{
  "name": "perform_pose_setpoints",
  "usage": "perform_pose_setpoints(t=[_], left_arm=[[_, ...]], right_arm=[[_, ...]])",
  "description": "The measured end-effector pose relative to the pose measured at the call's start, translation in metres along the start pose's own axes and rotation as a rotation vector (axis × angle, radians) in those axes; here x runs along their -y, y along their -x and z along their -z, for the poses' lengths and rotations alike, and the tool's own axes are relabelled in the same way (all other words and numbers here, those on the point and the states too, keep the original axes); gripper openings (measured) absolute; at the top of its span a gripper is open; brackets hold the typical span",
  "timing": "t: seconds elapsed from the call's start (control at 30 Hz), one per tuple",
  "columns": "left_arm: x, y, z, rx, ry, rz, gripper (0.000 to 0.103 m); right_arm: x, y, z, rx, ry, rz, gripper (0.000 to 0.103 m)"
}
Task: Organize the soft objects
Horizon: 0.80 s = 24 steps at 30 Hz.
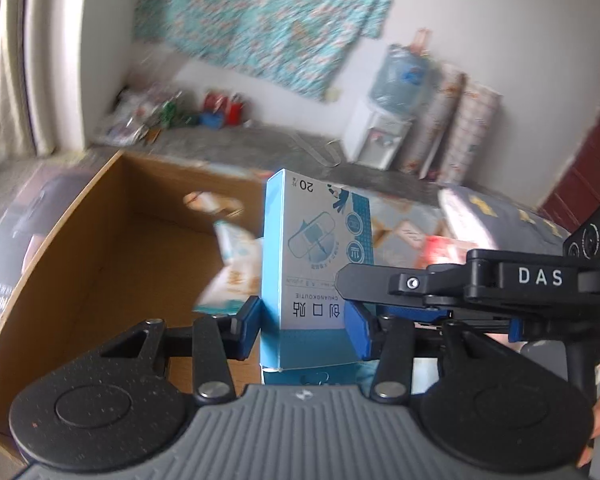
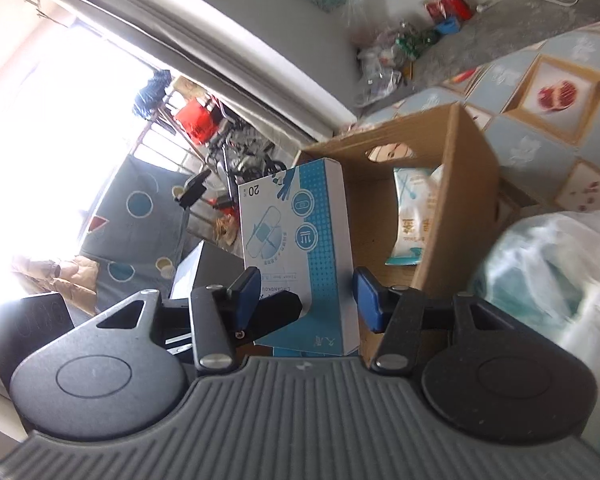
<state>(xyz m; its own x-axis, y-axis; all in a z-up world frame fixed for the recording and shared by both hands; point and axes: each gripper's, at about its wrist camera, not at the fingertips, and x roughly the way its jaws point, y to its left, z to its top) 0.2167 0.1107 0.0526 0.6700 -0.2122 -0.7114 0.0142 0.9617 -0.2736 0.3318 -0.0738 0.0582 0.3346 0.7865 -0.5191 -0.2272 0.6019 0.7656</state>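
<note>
bedroom here: patterned quilt (image 2: 556, 92), cardboard box (image 2: 452, 208) with a pouch (image 2: 416, 216) on it. my left gripper (image 1: 306, 320) and right gripper (image 2: 304, 300) both clamp the plaster box (image 1: 300, 260).

Your left gripper (image 1: 306, 326) clamps the blue-and-white bandage box (image 1: 314, 264) upright at frame centre, blue pads (image 1: 246, 330) pressing its sides | open cardboard box (image 1: 112, 248) fills the left, a white-and-teal packet (image 1: 234, 272) inside | your right gripper (image 1: 440, 280) reaches in from the right edge, touching the bandage box | water dispenser (image 1: 384, 120) upper right by the wall
</note>
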Motion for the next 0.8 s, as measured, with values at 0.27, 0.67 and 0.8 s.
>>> perform_pose_setpoints(t=[0.27, 0.67, 0.8], left_arm=[[-0.069, -0.071, -0.044, -0.115, 0.042, -0.059, 0.047], [-0.119, -0.173, -0.056, -0.356, 0.007, -0.214, 0.051], [-0.122, -0.178, -0.056, -0.341, 0.013, -0.233, 0.050]], right_arm=[[0.002, -0.102, -0.037, -0.094, -0.020, 0.071, 0.051], [0.013, -0.099, -0.051, -0.048, 0.082, 0.127, 0.051], [0.015, -0.063, -0.044, -0.013, 0.094, 0.100, 0.051]])
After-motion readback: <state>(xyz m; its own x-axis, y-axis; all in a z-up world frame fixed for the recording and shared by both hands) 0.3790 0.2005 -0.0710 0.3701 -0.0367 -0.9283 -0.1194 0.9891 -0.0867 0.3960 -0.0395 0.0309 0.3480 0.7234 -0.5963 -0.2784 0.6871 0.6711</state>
